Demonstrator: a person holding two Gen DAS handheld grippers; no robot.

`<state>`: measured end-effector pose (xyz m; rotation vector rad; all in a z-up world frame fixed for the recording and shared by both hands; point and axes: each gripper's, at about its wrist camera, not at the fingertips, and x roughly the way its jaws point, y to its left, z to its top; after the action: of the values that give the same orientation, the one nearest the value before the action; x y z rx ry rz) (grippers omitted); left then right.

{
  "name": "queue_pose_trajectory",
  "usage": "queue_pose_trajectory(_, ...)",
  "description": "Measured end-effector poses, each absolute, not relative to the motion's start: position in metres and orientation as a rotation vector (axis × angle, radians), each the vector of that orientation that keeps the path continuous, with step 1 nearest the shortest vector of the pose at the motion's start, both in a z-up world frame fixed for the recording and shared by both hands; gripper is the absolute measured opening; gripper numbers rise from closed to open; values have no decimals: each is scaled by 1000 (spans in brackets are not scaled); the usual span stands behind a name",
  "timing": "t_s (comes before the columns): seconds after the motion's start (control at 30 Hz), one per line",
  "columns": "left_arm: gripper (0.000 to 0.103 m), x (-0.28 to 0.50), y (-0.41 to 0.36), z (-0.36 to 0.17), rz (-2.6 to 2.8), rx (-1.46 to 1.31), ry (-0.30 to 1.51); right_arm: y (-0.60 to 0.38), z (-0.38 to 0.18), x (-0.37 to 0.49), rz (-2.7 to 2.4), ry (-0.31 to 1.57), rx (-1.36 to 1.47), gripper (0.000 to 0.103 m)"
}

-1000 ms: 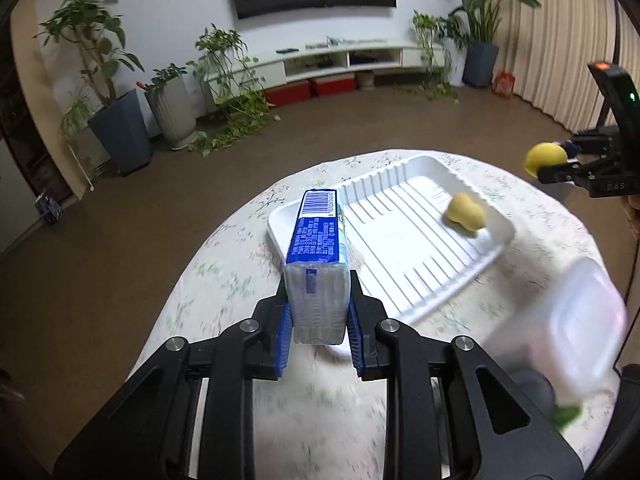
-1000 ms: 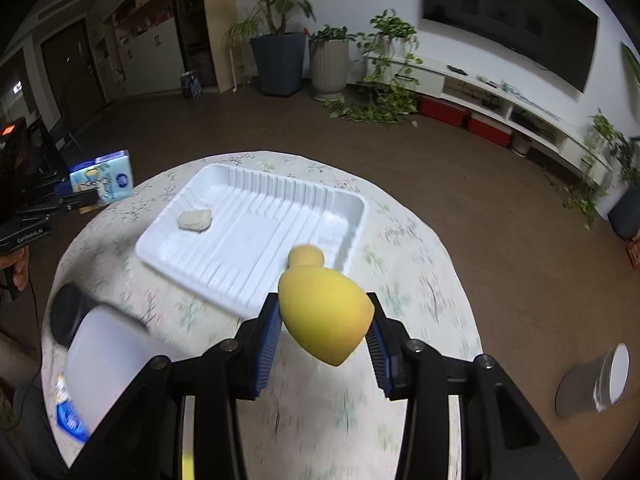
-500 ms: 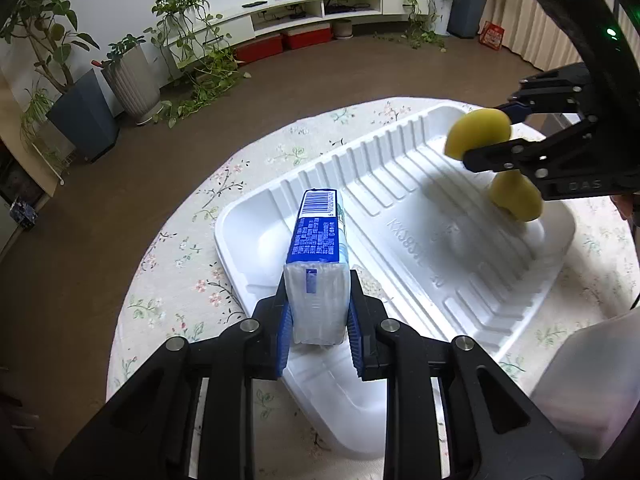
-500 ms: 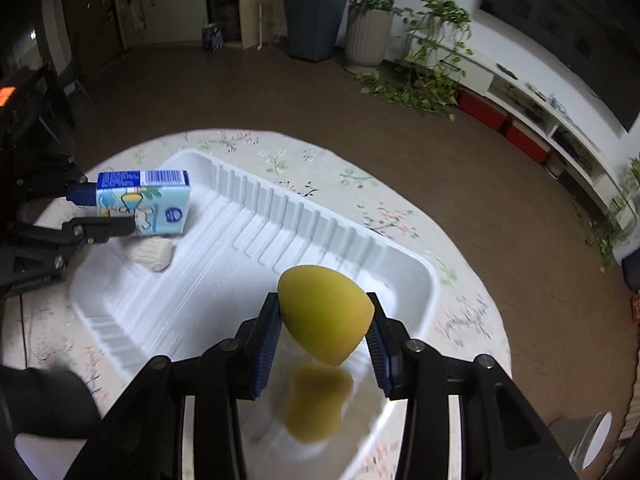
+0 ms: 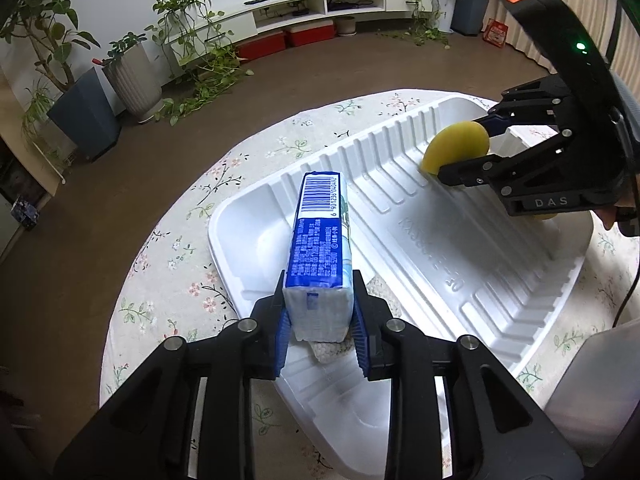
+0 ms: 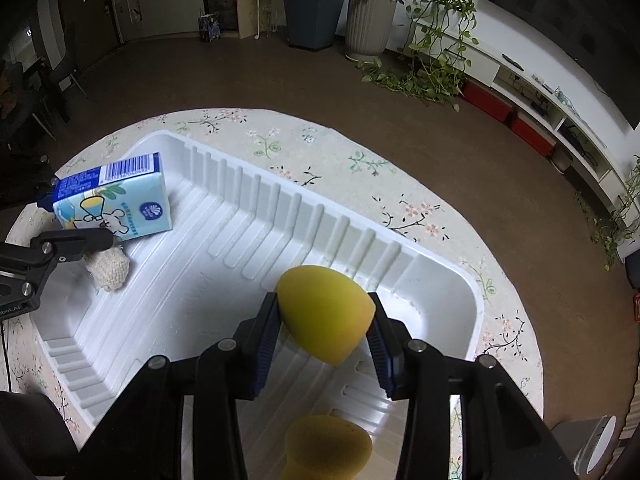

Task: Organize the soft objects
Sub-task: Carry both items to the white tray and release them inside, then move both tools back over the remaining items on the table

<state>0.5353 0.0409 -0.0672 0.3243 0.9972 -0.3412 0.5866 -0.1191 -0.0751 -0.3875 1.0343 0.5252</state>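
Both grippers, left [image 5: 320,320] clamping a tissue pack [image 5: 320,248] and right [image 6: 324,340] a yellow sponge [image 6: 326,312], hover over a floral-clothed table's [image 5: 180,240] white tray [image 5: 460,240].

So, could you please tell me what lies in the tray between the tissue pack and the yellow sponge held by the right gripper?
Only bare ribbed floor of the white tray separates the tissue pack from the yellow sponge in the right gripper; the right wrist view shows it best.

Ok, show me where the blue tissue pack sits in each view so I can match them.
Left wrist: tissue pack at centre, between the left gripper's pads, over the tray's near-left end.
Right wrist: tissue pack at far left, above a beige cloth lump.
Shared landmark: the white ribbed tray.
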Motion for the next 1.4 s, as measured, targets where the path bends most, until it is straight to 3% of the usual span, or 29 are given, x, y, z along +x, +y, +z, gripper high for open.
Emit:
queue_pose_trajectory(0.07, 33, 535, 40, -68, -326, 327, 996, -118, -77, 585, 518, 1028, -396, 46)
queue_pose_trajectory(0.13, 49, 534, 42, -66, -318, 321, 984, -118, -76, 583, 514, 1026, -392, 52)
queue_pose_trajectory(0.17, 51, 533, 44, -65, -317, 313, 978, -119, -75, 581, 512, 1019, -387, 59)
queue_pose_trajectory(0.47, 57, 520, 62, -54, -303, 278, 959, -127, -58, 576, 496, 964, -345, 75)
queue_pose_trajectory(0.67, 61, 511, 69, -41, -273, 257, 913, -139, -46, 571, 458, 937, -317, 76)
queue_pose_trajectory(0.73, 74, 507, 72, -36, -266, 257, 887, -142, -43, 570, 454, 935, -309, 80)
queue_pose_trajectory(0.77, 78, 505, 73, -34, -262, 257, 880, -144, -41, 569, 451, 934, -306, 86)
queue_pose_trajectory(0.83, 99, 502, 76, -30, -246, 252, 865, -148, -38, 567, 457, 933, -293, 100)
queue_pose_trajectory(0.87, 103, 501, 78, -28, -232, 249, 862, -149, -36, 565, 462, 931, -285, 103)
queue_pose_trajectory(1.4, 103, 430, 112, 25, -159, 137, 751, -219, 29, 501, 338, 797, -143, 103)
